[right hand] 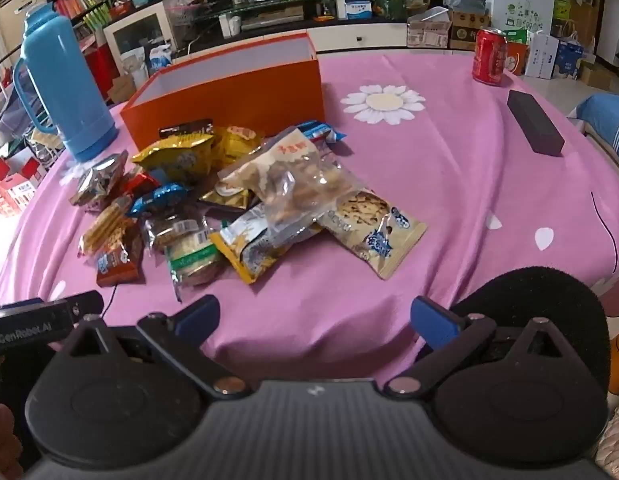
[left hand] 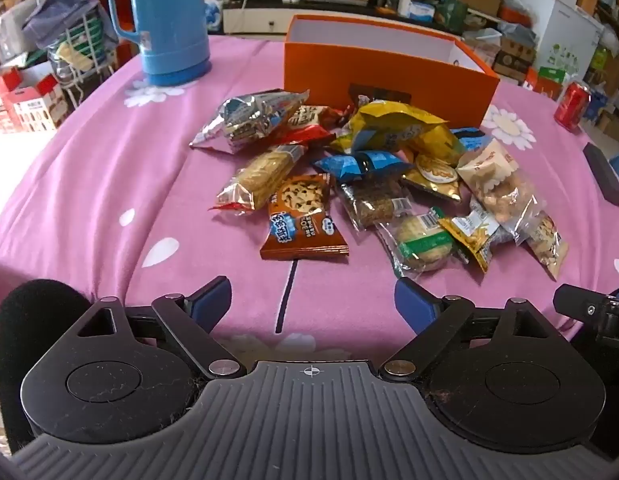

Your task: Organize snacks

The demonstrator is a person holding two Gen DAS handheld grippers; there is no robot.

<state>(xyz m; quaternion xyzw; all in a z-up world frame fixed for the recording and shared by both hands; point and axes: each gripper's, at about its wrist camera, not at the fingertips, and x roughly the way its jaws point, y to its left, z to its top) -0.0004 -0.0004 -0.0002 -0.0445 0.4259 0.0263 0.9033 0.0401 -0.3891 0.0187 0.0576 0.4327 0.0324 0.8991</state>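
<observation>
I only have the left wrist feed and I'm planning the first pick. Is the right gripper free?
Observer: Yes. The right gripper is open, with nothing between its fingers, only pink cloth ahead of it.
Operator: Which snack lies closest to it?
Observer: A beige cookie packet at the pile's near right edge, its far end tucked under a clear bag.
Operator: The black block is cut off at my right edge. Is it touching the snacks?
Observer: No. The black block lies alone on the cloth, well apart from the pile, with a red can standing upright beyond it.
</observation>
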